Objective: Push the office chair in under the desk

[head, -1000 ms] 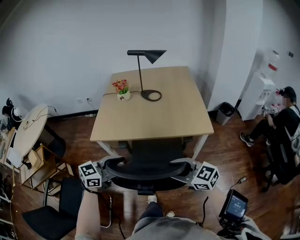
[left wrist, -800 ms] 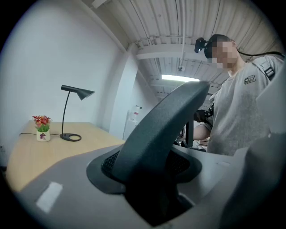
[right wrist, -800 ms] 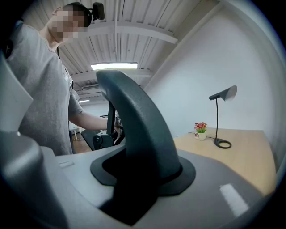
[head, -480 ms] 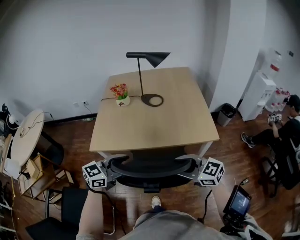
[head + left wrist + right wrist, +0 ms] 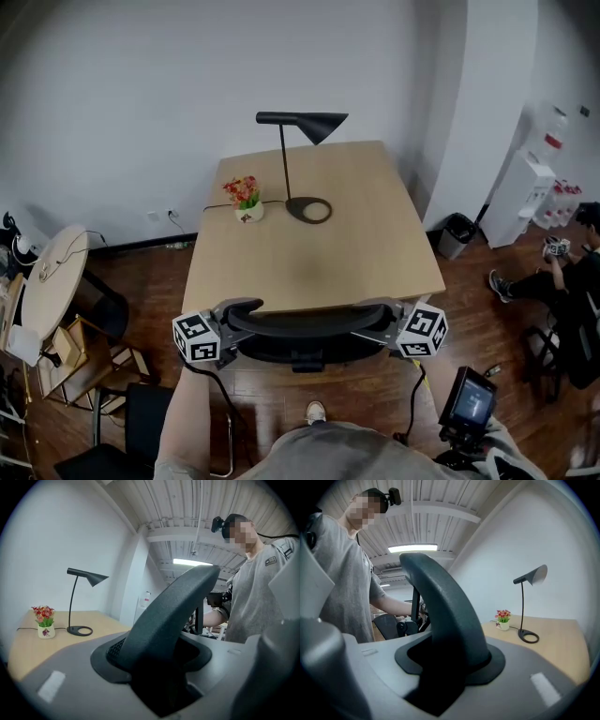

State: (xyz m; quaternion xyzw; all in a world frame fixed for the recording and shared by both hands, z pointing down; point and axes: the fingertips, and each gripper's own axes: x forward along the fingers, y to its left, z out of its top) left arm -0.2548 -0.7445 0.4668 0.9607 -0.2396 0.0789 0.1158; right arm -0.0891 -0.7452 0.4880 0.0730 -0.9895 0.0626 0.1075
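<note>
The black office chair's curved backrest (image 5: 305,323) stands at the near edge of the light wooden desk (image 5: 319,253), its seat mostly hidden under the top. My left gripper (image 5: 239,321) is shut on the backrest's left end and my right gripper (image 5: 377,319) on its right end. In the left gripper view the backrest (image 5: 164,616) rises from between the grey jaws of the left gripper (image 5: 154,667). The right gripper view shows the backrest (image 5: 440,611) filling the gap of the right gripper (image 5: 445,667).
A black desk lamp (image 5: 300,127) and a small flower pot (image 5: 246,197) stand on the desk. A round side table (image 5: 52,277) and a black chair (image 5: 141,412) are at left. A bin (image 5: 457,230), a water dispenser (image 5: 530,192) and a seated person (image 5: 562,281) are at right.
Both grippers and the chair have moved toward the desk. The seat, plainly visible before, has slid under the desk top.
</note>
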